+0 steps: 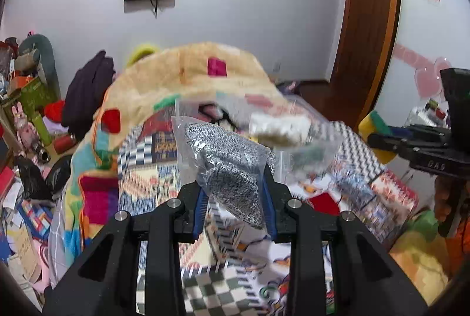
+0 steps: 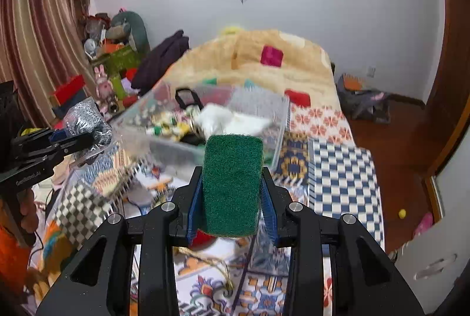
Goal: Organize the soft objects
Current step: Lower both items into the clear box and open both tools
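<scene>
Both items were held raised above the patterned bed cover [image 2: 340,169], apparently for deposit in the clear bin [image 2: 205,122] lying further off. The left gripper [image 1: 235,198] was closed partway, pinching the bagged steel scourer [image 1: 232,169]. The right gripper [image 2: 232,198] was likewise clamped on the green sponge [image 2: 232,183], upright between its pads.

Green sponge [image 2: 232,183]; silver-grey scourer [image 1: 232,169]; cream blanket [image 2: 264,66], magenta squares; blue-white checked bedcover [image 2: 343,177].

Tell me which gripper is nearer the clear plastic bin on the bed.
Right, I think. The right gripper, holding a green scouring sponge, sits just before the clear plastic bin; the left gripper, holding bagged steel wool, is beside its left end.
</scene>
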`<state>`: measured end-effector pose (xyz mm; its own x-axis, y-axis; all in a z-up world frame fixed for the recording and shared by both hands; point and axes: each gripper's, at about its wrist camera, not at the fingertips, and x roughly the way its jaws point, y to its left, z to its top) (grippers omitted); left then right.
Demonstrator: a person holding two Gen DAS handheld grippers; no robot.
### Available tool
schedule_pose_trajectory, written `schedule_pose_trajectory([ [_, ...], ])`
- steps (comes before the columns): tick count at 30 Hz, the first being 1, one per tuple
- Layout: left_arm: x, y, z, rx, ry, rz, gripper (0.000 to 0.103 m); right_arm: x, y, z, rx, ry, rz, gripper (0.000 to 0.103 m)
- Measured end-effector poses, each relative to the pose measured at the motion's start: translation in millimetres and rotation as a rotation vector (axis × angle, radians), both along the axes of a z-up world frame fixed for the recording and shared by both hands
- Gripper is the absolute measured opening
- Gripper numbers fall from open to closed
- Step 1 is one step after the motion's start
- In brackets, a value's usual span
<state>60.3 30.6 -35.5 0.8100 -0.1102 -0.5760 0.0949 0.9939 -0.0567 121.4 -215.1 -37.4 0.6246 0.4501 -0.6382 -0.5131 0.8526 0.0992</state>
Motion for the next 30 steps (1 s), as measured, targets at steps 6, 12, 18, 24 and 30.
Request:
schedule_pose_trajectory([
  [6,18.1,-8.0,20.4,0.001,-0.061,-0.006,0.033,12.8,9.9,21.5,0.020,-0.061,0.006,0.033],
  [12,46.9,-17.5,25.0,0.029,-0.084,-0.017,0.033,31.6,18.6,28.0,0.037,-0.086,0.004,0.033],
  [18,80.6,-18.1,9.2,0.030,-0.037,-0.012,0.033,55.6,22.2,15.0,0.063,-0.041,0.003,0.033],
  [24,106.7,-17.2,-20.2,-0.016,0.043,-0.029,0.033,72.1,36.0,-11.5,0.011,-0.007,0.007,0.033],
  [30,120.0,-16.4,-44.1,-0.030,0.103,-0.028,0.033,83.3,43.5,-31.6,-0.037,0.022,0.004,0.033],
])
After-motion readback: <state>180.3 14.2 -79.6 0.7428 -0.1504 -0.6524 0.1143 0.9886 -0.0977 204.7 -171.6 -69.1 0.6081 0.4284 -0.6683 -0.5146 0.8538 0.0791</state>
